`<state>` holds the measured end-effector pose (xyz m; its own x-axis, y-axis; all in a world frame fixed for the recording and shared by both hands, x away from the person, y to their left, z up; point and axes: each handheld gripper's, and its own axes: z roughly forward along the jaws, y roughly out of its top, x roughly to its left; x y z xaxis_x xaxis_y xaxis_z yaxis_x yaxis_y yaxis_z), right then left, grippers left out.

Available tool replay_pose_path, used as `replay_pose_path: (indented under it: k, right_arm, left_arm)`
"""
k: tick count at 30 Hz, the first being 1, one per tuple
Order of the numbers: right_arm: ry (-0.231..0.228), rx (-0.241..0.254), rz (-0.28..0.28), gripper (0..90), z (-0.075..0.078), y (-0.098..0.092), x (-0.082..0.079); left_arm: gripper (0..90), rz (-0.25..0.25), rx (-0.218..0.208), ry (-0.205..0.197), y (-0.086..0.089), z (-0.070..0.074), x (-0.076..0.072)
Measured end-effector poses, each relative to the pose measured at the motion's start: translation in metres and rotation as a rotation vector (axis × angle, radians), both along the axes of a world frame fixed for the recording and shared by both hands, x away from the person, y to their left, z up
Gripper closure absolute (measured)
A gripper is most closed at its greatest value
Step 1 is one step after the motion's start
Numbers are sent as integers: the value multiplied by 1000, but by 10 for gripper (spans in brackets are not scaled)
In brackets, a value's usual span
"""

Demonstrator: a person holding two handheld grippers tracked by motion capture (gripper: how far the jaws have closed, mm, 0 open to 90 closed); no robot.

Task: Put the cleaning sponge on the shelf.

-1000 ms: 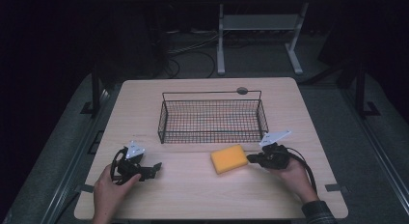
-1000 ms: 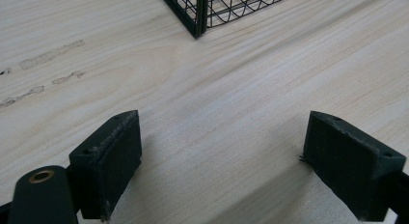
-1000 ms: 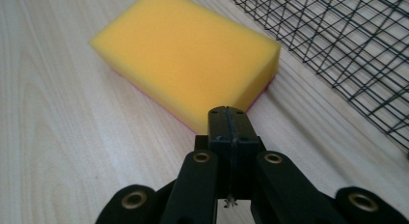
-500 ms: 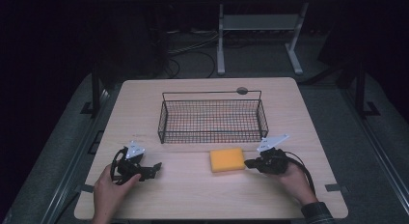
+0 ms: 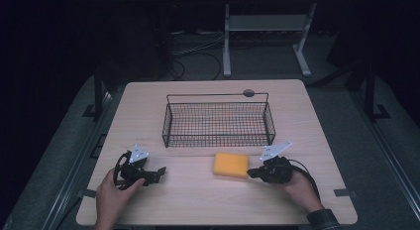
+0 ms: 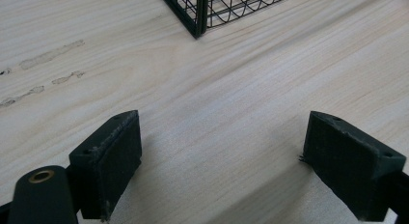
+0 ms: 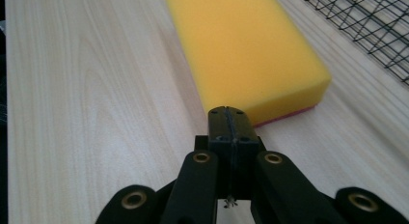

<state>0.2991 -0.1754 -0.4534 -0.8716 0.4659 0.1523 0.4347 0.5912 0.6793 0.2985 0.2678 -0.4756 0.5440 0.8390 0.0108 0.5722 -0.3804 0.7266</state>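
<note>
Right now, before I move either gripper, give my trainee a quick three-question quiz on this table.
1. True or false: the yellow sponge lies inside the wire basket.
2. Which gripper has its jaws pressed together: A left gripper, B right gripper?
3. Fill in: the right gripper's tip points at the ____.

Key: 1 false, it lies on the table in front of the basket. 2 B; the left stands open. 3 sponge.

No legible text, label, brand, number or sign appears in any view. The faint marks on the table (image 6: 43, 74) beside the wire basket (image 6: 212, 11) are smudges, not characters
</note>
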Motion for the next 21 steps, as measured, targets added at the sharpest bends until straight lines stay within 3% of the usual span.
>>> replay_pose_path:
  k: [16,18,21]
  right_arm:
    - [5,-7,43,897,1,12,-7]
    - [4,2,34,813,3,10,-6]
    - [14,10,22,758,4,8,-6]
  left_arm:
    - [127,-2,2,1,0,0,0]
    - [127,-2,1,1,0,0,0]
    - [127,-2,1,1,0,0,0]
